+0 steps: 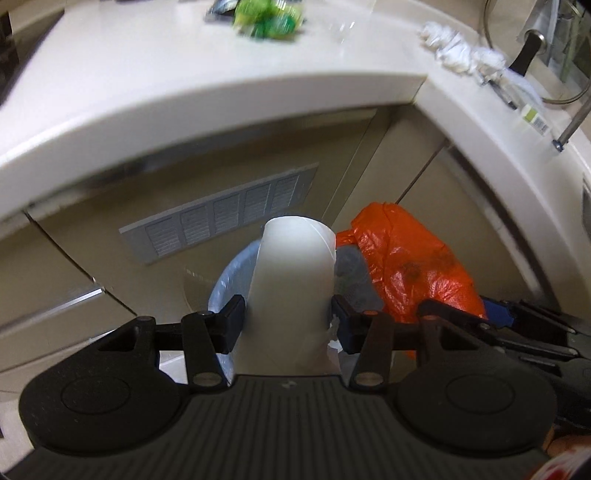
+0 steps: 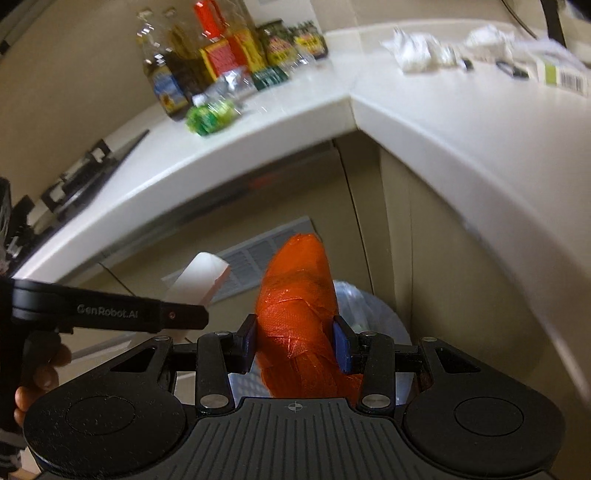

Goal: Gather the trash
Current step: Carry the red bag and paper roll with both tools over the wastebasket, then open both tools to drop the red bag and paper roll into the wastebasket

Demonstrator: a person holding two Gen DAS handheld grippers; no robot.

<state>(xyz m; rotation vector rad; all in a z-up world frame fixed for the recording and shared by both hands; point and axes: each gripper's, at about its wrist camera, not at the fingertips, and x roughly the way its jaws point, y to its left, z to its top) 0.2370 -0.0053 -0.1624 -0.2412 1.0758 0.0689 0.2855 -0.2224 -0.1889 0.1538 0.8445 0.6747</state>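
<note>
Left gripper (image 1: pixel 288 321) clamped on a white paper cup (image 1: pixel 293 273), pads pressing both sides, cup pointing toward 12 o'clock away from the camera. Right gripper (image 2: pixel 293 345) clamped on a crumpled orange plastic bag (image 2: pixel 297 306), blue pads squeezing it from both sides.

Largest to smallest:
- White countertop (image 1: pixel 184 85), L-shaped, wraps across the top of both views, inside corner at about 1 o'clock in the left wrist view.
- Beige cabinet doors (image 1: pixel 92 258) below it, with a grey vent grille (image 1: pixel 221 214) at 11 o'clock from the cup.
- Trash bin with a pale blue liner (image 1: pixel 229 280) sits directly under the cup; in the right wrist view the liner rim (image 2: pixel 369 310) shows at 3 o'clock of the orange bag. Both held items hang over it.
- Bottles and jars (image 2: pixel 221 55) grouped at 11 o'clock on the counter in the right wrist view.
- Glass pot lid (image 1: pixel 532 51) at 2 o'clock, left wrist view.
- Crumpled white tissues (image 1: pixel 458 51) on the counter beside the lid.
- Green wrapper (image 1: pixel 269 20) at 12 o'clock on the counter, blurred.
- Small carton with a barcode (image 2: pixel 561 75) at the counter's right edge.

Person's fingers (image 2: pixel 40 373) wrap the left gripper's handle at 9 o'clock in the right wrist view.
</note>
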